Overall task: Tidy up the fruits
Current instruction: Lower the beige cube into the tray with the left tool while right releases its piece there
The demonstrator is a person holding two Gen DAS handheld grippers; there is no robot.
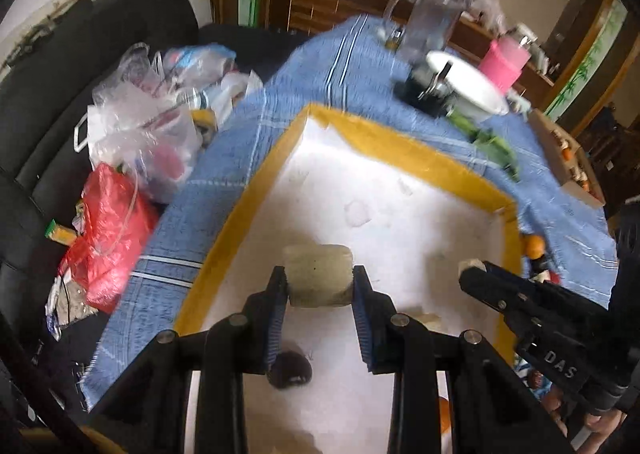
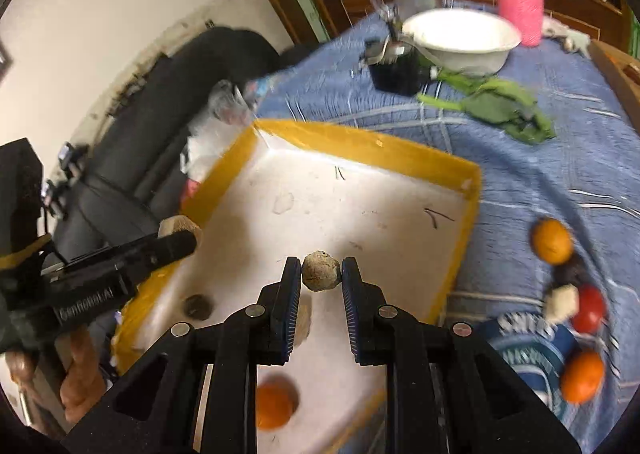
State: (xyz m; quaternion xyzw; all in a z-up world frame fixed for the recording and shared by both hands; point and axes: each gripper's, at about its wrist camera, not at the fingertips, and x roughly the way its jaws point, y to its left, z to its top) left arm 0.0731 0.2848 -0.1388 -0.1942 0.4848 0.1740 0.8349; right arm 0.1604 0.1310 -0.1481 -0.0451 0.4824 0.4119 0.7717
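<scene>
A white tray with a yellow rim [image 1: 404, 152] [image 2: 360, 150] lies on a blue cloth. My left gripper [image 1: 320, 280] is shut on a pale beige chunk of fruit [image 1: 318, 274] above the tray. My right gripper [image 2: 321, 272] is shut on a small round beige fruit [image 2: 321, 270] above the tray; it also shows in the left wrist view [image 1: 500, 282]. A dark round fruit [image 1: 289, 370] [image 2: 197, 306] and an orange fruit [image 2: 274, 402] lie in the tray. Orange fruits [image 2: 553, 240] [image 2: 582, 376], a red one [image 2: 590, 308], a dark one and a pale chunk [image 2: 562, 302] lie on the cloth to the right.
A white bowl [image 2: 460, 40], a black cup [image 2: 396, 72], a green cloth [image 2: 504, 106], a pink bottle [image 2: 520, 0] and a clear jug stand beyond the tray. Plastic bags [image 1: 140, 126] lie on a black sofa at left. A cardboard box [image 1: 568, 158] sits far right.
</scene>
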